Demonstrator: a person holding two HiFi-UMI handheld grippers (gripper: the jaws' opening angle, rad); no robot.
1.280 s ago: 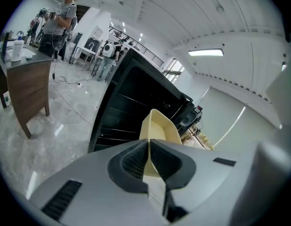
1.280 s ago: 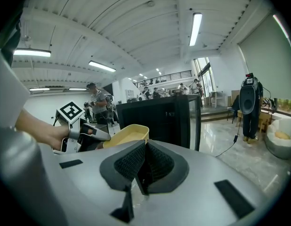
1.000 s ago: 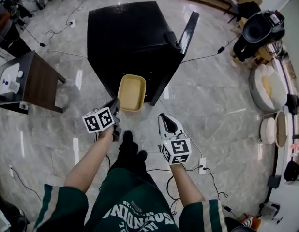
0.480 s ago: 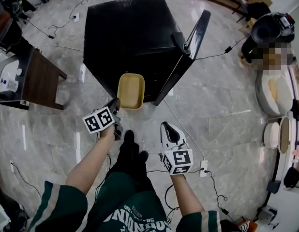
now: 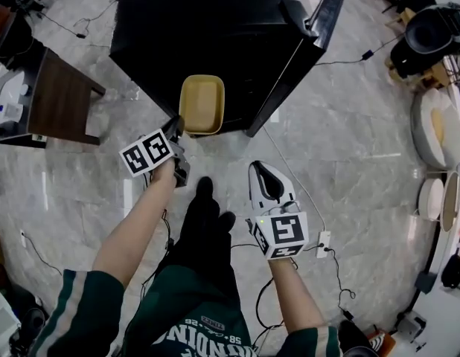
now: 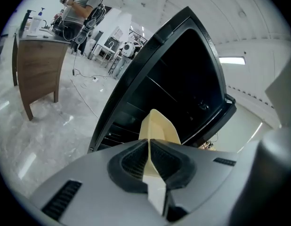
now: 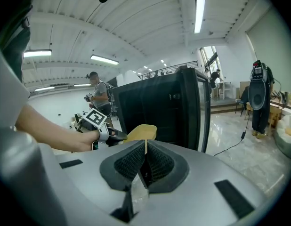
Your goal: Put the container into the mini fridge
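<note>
Head view, L gripper [image 5: 174,128] clamps container [image 5: 202,104], R gripper [image 5: 266,175] closed

Overhead head view, 2 gripper views facing mini fridge [image 5: 208,28]

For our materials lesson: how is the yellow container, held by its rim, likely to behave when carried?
Probably stiff: the yellow container juts out from the left gripper, pinched at one rim, without sagging. Likely light: it looks empty and that thin pinch carries it. It may pivot if bumped against the mini fridge.
</note>
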